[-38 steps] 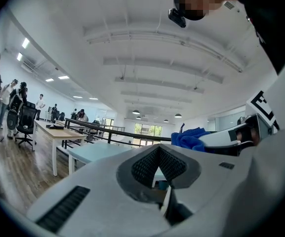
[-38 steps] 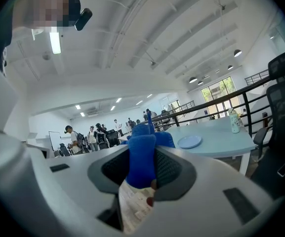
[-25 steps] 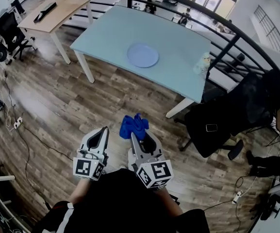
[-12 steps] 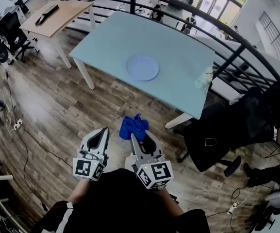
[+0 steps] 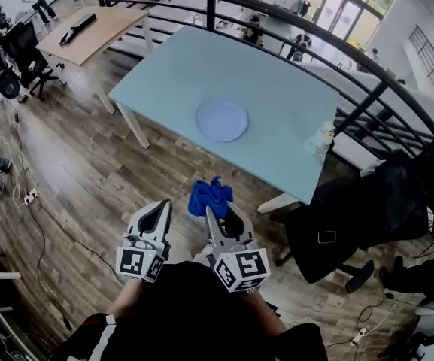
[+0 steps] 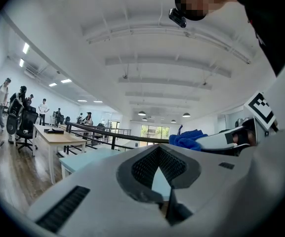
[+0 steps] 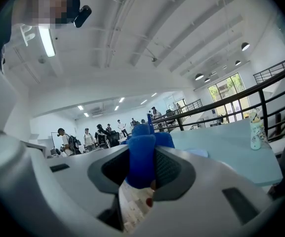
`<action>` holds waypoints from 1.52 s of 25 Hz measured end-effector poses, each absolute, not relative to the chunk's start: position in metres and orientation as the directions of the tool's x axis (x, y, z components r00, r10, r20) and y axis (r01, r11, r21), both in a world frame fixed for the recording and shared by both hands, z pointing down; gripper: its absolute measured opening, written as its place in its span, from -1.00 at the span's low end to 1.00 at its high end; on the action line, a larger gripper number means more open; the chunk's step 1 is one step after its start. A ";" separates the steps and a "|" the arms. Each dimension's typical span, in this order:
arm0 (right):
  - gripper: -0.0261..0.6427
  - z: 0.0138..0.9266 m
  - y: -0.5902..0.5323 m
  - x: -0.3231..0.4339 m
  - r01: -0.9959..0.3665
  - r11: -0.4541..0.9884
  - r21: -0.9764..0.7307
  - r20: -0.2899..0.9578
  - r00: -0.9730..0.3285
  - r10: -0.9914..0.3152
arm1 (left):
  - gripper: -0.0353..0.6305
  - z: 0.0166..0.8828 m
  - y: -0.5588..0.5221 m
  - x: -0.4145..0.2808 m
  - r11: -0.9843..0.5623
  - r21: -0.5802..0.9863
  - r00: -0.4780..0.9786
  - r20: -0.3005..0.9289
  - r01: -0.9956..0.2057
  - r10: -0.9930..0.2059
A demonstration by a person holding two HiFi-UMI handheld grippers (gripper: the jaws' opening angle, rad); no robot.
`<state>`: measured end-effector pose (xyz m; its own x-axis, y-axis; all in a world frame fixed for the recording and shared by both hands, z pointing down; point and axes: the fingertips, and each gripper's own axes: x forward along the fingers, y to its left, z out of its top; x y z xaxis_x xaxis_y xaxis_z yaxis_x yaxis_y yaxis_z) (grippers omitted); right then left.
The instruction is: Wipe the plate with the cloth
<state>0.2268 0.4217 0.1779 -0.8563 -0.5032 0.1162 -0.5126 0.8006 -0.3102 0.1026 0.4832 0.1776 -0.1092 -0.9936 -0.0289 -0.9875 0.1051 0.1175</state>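
A pale blue plate (image 5: 221, 119) lies near the middle of the light blue table (image 5: 171, 66), well ahead of both grippers. My right gripper (image 5: 220, 213) is shut on a bunched blue cloth (image 5: 208, 195), which sticks out past its tips; in the right gripper view the cloth (image 7: 141, 159) fills the space between the jaws. My left gripper (image 5: 156, 213) is held beside it over the wooden floor, jaws closed together with nothing between them. From the left gripper view the cloth (image 6: 186, 139) shows at the right.
A small white bottle (image 5: 320, 138) stands near the table's right edge. A black office chair (image 5: 352, 216) sits at the table's near right corner. A black railing (image 5: 292, 21) runs behind the table. A wooden desk (image 5: 89, 28) stands at the far left.
The table and plate have drawn a little nearer and lower in the head view. Both grippers keep their pose, the right one still holding the cloth.
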 end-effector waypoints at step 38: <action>-0.57 0.198 0.239 0.178 -0.725 0.603 -0.332 0.185 -0.677 -0.712 | -0.89 0.200 0.267 0.033 -0.142 0.154 0.146 0.016 -0.978 -0.989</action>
<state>0.1785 0.2394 0.1975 -0.6769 -0.7123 0.1854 -0.7254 0.6028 -0.3324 0.0331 0.2675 0.1996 0.1464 -0.9891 0.0155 -0.9777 -0.1423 0.1543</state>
